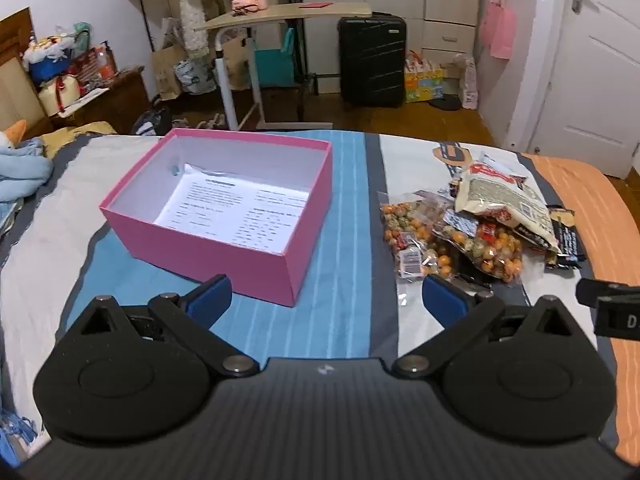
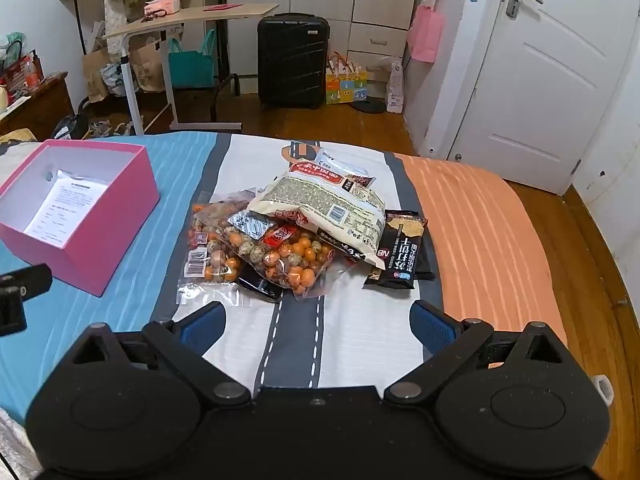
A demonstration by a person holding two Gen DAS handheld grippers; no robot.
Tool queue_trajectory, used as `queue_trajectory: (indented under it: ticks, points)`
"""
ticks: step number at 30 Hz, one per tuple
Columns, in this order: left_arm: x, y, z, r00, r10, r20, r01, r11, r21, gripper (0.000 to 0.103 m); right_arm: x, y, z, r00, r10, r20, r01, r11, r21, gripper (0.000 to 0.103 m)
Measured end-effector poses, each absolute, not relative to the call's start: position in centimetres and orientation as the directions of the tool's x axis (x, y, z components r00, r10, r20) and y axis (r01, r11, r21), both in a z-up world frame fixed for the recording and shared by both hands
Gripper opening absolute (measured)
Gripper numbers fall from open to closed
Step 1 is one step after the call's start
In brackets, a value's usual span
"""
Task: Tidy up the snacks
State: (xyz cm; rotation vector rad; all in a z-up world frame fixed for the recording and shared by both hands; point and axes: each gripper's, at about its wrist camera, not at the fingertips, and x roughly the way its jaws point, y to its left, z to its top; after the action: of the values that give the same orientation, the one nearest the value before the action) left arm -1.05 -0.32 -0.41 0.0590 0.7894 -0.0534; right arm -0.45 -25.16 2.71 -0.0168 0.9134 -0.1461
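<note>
A pink open box (image 1: 208, 240) (image 2: 112, 232) with a printed sheet inside stands on the bed. To its right lies a pile of snack packs: clear bags of orange coated nuts (image 1: 472, 248) (image 2: 280, 260), a large cream bag (image 1: 504, 200) (image 2: 328, 200) on top, and a black cracker pack (image 2: 404, 252) (image 1: 564, 240). My left gripper (image 1: 326, 300) hovers open above the bedspread, just in front of the box's near corner. My right gripper (image 2: 316, 322) hovers open just short of the snack pile. Nothing lies between either pair of blue pads.
The bed carries a striped cover in blue, grey, white and orange (image 2: 480, 240). Beyond its far edge stand a rolling desk (image 1: 280, 20), a black suitcase (image 2: 292, 60), bags and a white door (image 2: 540, 80). A blue cloth (image 1: 20, 168) lies at the left.
</note>
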Motion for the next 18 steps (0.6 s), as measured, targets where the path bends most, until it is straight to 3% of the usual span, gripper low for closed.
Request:
queue_trajectory:
  ticks: [18]
  points:
    - [-1.34, -0.55, -0.08, 0.712, -0.040, -0.701, 0.086, 0.996, 0.031, 0.103, -0.42, -25.31, 2.79, 0.600, -0.138, -0.788, 0.115, 0.990, -0.085, 0.100]
